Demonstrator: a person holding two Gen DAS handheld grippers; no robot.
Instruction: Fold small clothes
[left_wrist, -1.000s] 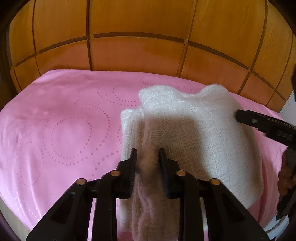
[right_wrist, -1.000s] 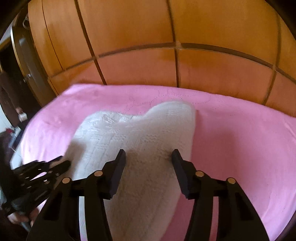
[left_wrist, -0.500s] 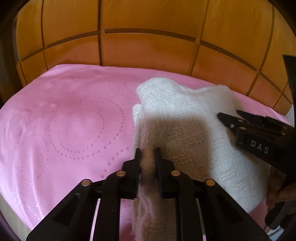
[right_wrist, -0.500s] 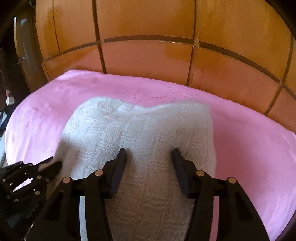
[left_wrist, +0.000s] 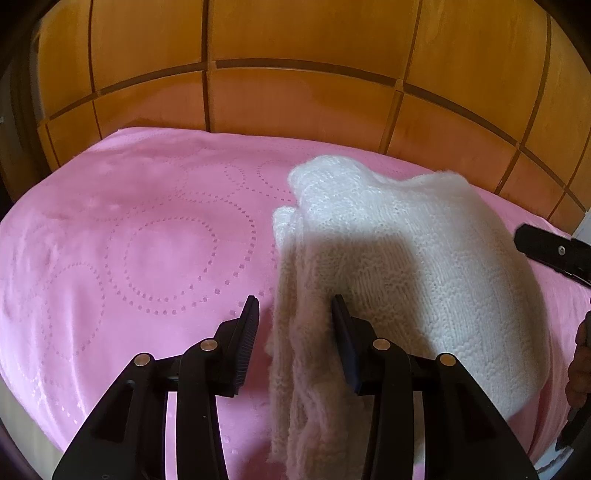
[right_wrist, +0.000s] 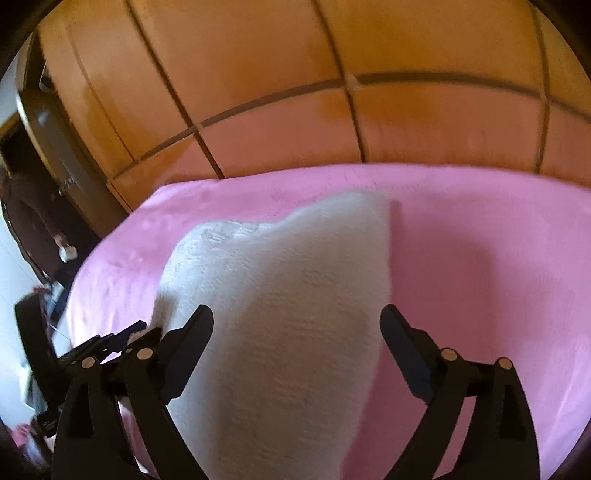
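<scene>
A white knitted garment (left_wrist: 406, 266) lies folded on the pink blanket (left_wrist: 147, 258). My left gripper (left_wrist: 293, 317) is open, its fingers on either side of the garment's left folded edge. The garment also shows in the right wrist view (right_wrist: 288, 332), somewhat blurred. My right gripper (right_wrist: 297, 325) is open wide and hovers above the garment's near part with nothing in it. The right gripper's tip (left_wrist: 550, 251) shows at the right edge of the left wrist view.
An orange wooden panelled wall (left_wrist: 295, 92) stands right behind the bed. The pink blanket (right_wrist: 480, 258) spreads to both sides of the garment. A dark door frame and room clutter (right_wrist: 44, 221) lie to the far left in the right wrist view.
My left gripper closed on the garment's edge half a second ago and has now opened and let it go. My right gripper opened wider and shifted; its view has swung.
</scene>
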